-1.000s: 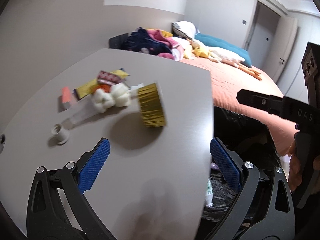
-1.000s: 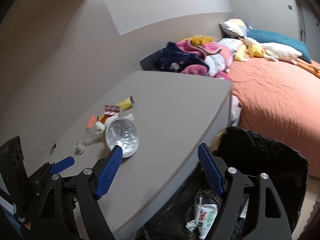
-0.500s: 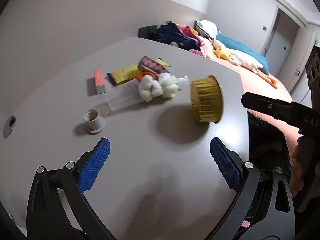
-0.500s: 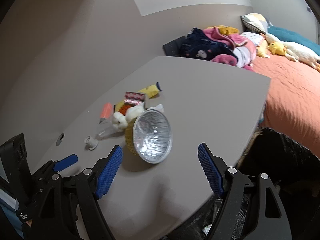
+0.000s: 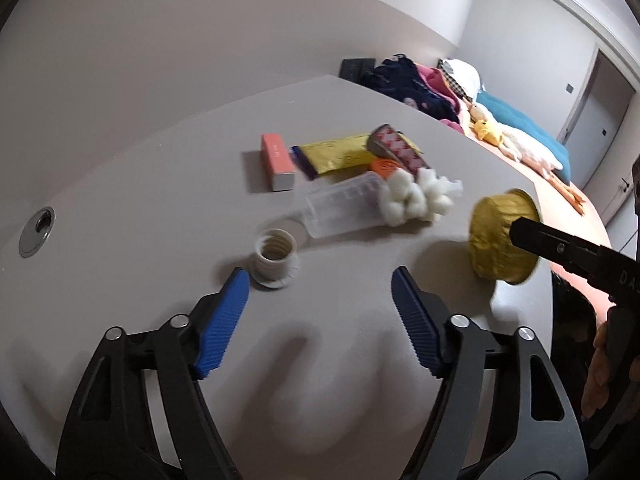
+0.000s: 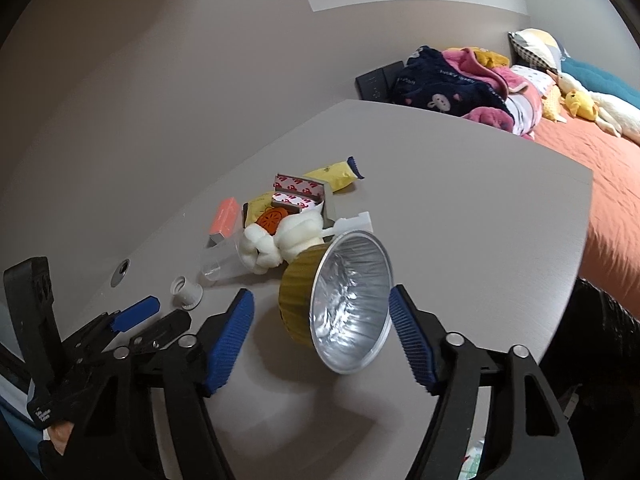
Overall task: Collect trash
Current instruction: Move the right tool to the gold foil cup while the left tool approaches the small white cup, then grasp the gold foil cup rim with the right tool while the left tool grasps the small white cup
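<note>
A heap of trash lies on the grey table point(image 5: 160, 184): a pink box point(image 5: 276, 162), a yellow packet point(image 5: 336, 156), a clear bottle point(image 5: 344, 208) and cotton balls point(image 5: 412, 196). My left gripper point(image 5: 320, 320) is closing with nothing between its fingers; a white threaded cap point(image 5: 275, 258) stands just past its left fingertip. A gold foil cup point(image 6: 344, 304) lies on its side, silver inside facing me, between the fingers of my right gripper point(image 6: 320, 340). That gripper's jaws are closing too, and the pads stand just clear of the cup. The cup point(image 5: 502, 236) also shows in the left wrist view.
A black trash bag point(image 6: 600, 320) hangs off the table's right edge. Beyond the table is a bed with an orange cover point(image 6: 580, 152), piled clothes point(image 6: 452, 84) and soft toys. A cable hole point(image 5: 38, 228) sits in the table at the left.
Both grippers have moved forward and down over the table toward the heap. Their jaws have narrowed. The foil cup now lies between the right fingers; the bag has slid to the edge of view.
</note>
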